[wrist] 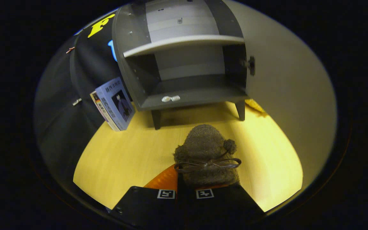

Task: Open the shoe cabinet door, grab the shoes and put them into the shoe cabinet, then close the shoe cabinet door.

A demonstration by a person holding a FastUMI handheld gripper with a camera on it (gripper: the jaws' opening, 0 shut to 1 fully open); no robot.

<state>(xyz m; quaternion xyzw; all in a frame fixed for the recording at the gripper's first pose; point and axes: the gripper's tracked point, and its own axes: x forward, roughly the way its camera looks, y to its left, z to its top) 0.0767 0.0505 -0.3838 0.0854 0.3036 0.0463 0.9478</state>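
1. The hand-held gripper (185,188) is drawn nearly together, its two fingers clenched on the heel end of a fuzzy brown shoe (205,153); the shoe's rear sits between the fingers, with one pressing on each side.
2. The shoe points straight ahead of the fingers, toe away from them. A thin dark bow (208,164) lies across its top just ahead of the fingertips, and a small pompom (229,145) sits on the shoe's right side.
3. Whether the shoe rests on the tabletop (133,153) or is lifted slightly above it cannot be told.
4. The hand-held gripper looks down and forward along the shoe, tilted towards the tabletop, with the cabinet beyond the toe.
5. The shoe cabinet (184,80) stands beyond the shoe on short dark legs, well apart from the toe. Its interior is open to view, with a pale shelf (184,43) across the upper part and a dark bottom compartment below.
6. The cabinet door (286,83) is swung open to the right of the fingers, its pale inner face turned this way, with a dark hinge (251,65) where it meets the cabinet side.
7. A small pale fitting (170,98) sits on the front lip of the cabinet floor.
8. A book (115,103) leans upright ahead and to the left, just beside the cabinet's left leg.
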